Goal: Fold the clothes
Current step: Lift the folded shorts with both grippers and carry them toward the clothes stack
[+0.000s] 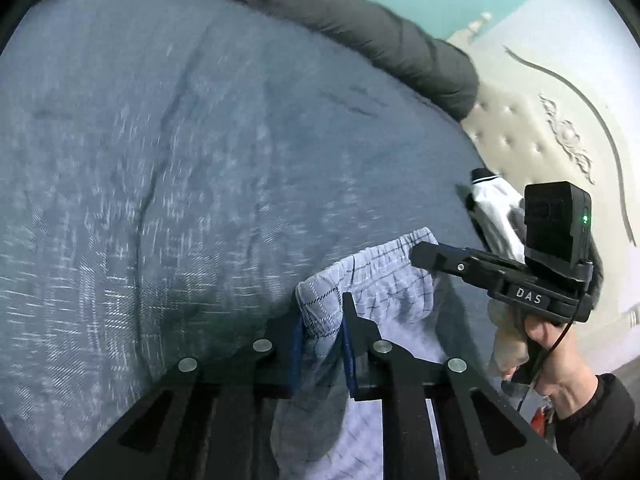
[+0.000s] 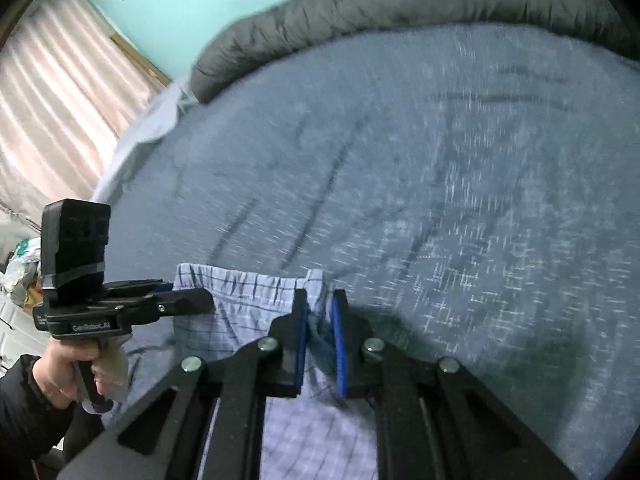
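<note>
We see the bed (image 1: 180,140) filling most of both views, spread with a blue-grey woven cover whose broad middle lies bare, with only shallow creases. Along its far edge runs a dark grey rolled quilt (image 2: 400,4), curving from one side to the other. In the left wrist view a cream tufted headboard (image 1: 532,128) stands past the bed's right edge; in the right wrist view a pink striped curtain (image 2: 60,92) hangs past its left edge.

Near our side of the bed we hold the light blue checked garment (image 2: 248,300), its top hem stretched between the two tools and the rest hanging down towards the cameras. A white and black garment (image 1: 494,200) lies at the bed's right edge, near the headboard.

Our left gripper (image 1: 322,320) has its jaws pinching one corner of the hem. Our right gripper (image 2: 320,312) has its jaws pinching the other corner, a fold of cloth bunched between the blue pads (image 2: 301,344).
</note>
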